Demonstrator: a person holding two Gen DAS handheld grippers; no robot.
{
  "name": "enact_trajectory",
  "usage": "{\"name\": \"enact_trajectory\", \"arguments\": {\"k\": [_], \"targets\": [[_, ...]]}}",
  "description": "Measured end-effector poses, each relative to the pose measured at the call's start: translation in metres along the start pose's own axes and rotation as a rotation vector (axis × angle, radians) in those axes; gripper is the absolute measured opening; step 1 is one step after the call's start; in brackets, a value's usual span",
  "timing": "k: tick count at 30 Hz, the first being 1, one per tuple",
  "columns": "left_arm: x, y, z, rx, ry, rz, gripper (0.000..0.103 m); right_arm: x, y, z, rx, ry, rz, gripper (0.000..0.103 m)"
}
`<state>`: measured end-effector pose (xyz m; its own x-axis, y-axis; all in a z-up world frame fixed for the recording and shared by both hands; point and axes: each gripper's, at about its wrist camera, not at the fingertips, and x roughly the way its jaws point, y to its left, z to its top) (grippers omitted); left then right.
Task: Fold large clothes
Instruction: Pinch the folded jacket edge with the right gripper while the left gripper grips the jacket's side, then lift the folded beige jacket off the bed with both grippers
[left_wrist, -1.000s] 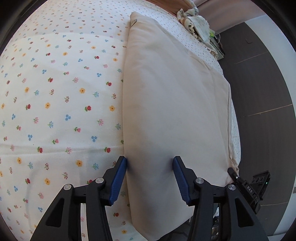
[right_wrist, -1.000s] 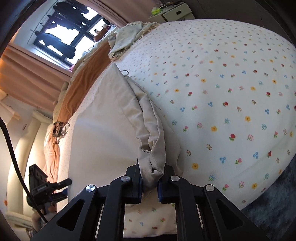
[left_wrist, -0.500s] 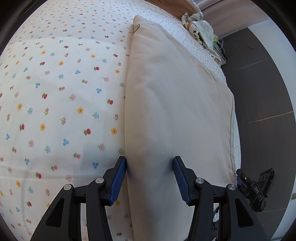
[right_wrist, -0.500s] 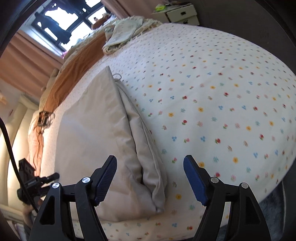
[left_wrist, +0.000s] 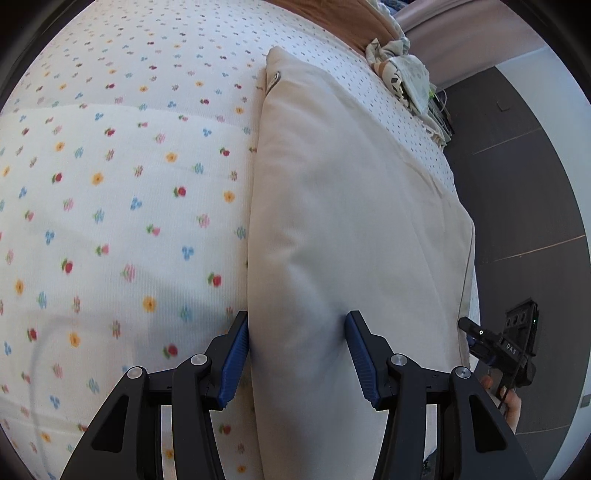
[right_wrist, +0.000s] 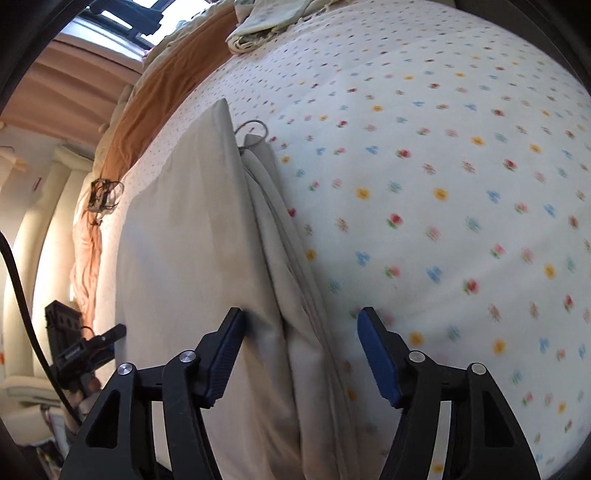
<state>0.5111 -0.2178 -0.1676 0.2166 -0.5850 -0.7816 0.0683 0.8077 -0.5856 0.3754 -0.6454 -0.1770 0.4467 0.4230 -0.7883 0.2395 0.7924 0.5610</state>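
Left gripper (left_wrist: 297, 350): jaws apart, straddling folded beige cloth (left_wrist: 351, 221).
Right gripper (right_wrist: 301, 350): jaws apart over cloth's layered edge; contact unclear.
Flowered bedsheet (right_wrist: 443, 184): beneath.

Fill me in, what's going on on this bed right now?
A person holding a gripper in each hand is folding a large beige cloth on a bed with a flowered sheet. The cloth lies in a long folded strip. The left gripper is open, its fingers straddling the strip's near end. The right gripper is also open, astride the stacked layers along the strip's edge. Neither is pinching fabric. A small pile of other laundry sits at the far end of the bed.
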Motion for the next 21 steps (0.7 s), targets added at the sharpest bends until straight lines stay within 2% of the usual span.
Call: {"name": "enact_trajectory", "arguments": {"k": [2,5,8,19,21], "targets": [[0.002,-0.001,0.007,-0.002,-0.012,0.004,0.054,0.009,0.003,0.01,-0.007,0.011,0.029,0.064],[0.006,-0.002,0.017,-0.002,-0.029,0.014,0.054,0.023,0.008,0.021,-0.009,0.03,0.079,0.058],[0.01,-0.004,0.028,0.001,-0.038,0.025,0.054,0.035,0.015,0.033,-0.013,0.046,0.115,0.058],[0.025,-0.007,0.074,0.019,-0.092,0.079,0.051,0.059,0.023,0.067,0.046,0.046,0.175,0.058],[0.028,-0.009,0.081,0.022,-0.101,0.095,0.05,0.061,0.024,0.071,0.058,0.037,0.17,0.055]]}}
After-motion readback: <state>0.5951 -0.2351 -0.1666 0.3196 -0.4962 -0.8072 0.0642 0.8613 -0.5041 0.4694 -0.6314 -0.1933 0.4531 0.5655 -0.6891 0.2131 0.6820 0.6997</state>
